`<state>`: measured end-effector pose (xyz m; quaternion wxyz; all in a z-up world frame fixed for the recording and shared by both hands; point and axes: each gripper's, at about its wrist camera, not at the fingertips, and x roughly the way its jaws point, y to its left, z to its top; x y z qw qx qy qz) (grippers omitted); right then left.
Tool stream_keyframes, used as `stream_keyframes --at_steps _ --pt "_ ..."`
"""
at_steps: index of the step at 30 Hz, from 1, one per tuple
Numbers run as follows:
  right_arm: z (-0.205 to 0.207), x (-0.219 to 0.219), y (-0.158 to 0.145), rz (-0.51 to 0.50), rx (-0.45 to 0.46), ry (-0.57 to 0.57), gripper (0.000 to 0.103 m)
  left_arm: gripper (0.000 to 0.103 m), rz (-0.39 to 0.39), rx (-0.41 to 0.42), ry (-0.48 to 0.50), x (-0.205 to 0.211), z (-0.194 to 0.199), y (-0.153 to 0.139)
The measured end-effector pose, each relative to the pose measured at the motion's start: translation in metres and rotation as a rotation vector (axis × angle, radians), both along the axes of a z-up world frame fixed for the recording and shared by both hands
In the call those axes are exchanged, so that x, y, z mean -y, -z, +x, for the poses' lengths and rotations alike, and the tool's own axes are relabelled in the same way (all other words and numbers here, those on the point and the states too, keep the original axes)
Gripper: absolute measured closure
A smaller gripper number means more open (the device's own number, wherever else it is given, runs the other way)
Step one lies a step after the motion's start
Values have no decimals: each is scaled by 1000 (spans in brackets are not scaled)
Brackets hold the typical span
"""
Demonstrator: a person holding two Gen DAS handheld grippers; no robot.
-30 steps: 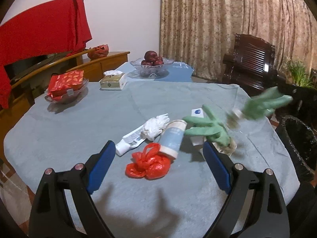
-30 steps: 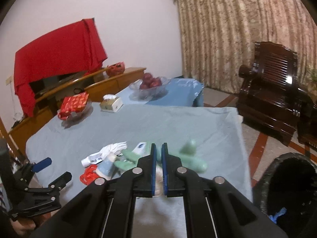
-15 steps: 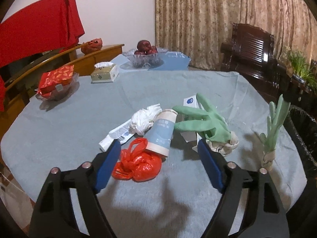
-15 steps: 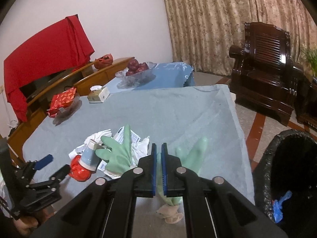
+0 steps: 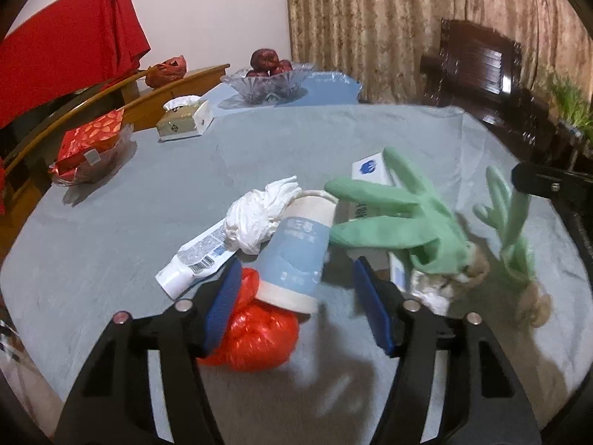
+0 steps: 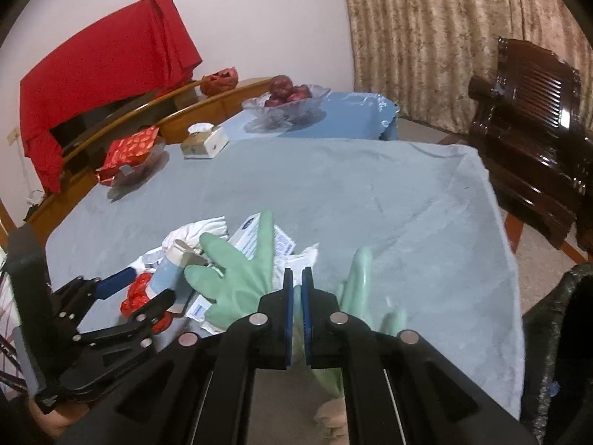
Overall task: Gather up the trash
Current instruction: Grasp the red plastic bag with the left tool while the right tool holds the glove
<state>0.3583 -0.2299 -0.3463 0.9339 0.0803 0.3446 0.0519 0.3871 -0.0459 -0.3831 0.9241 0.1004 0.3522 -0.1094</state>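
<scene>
Pinching limp rubbery green glove [image 6: 355, 282].

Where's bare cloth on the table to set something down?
Free: the wide stretch of tablecloth between the tissue box and the trash pile, out to the far right corner. Crowded: the near edge around the paper cup, red bag, green gloves.

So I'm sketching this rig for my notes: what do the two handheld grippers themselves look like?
Both look alike: matte black angular frames with two long fingers, each tipped inside with a blue pad, and round silver bolt heads at the joints. On the left gripper the blue pads are flat rectangular strips. The right gripper shows the same pads edge-on. No cables, markings or sleeves are visible.
</scene>
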Motion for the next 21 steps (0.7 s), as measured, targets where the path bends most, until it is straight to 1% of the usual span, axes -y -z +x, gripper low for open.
stream_keyframes --at_steps 2,3,5,6,8,12,15,16,17,21 --pt "0 -1 2 3 -3 -3 98 54 16 -18 6 2 6 4" --pt "-1 -2 2 4 -4 -4 98 57 35 -24 7 4 9 7" --pt "-3 -1 3 2 -6 -3 98 66 65 -17 10 6 12 8" --pt "-3 -1 3 0 -8 -3 98 69 76 -7 13 7 12 7" --pt "-6 -2 2 -5 -11 -1 98 80 84 16 16 6 9 1" --pt "-12 -3 -3 -11 -5 -3 98 83 35 65 4 -3 -3 -21" --pt "-18 -4 -9 -14 8 -3 98 85 -7 81 -3 -10 -14 -36" --pt "-19 -4 -12 -15 13 -3 98 87 -13 85 -6 -10 -16 -40" --pt "-21 -4 -15 -17 19 -2 98 102 -26 93 -7 -12 -21 -47" --pt "-32 -4 -30 -22 45 0 98 103 -53 108 2 -13 -35 -65"
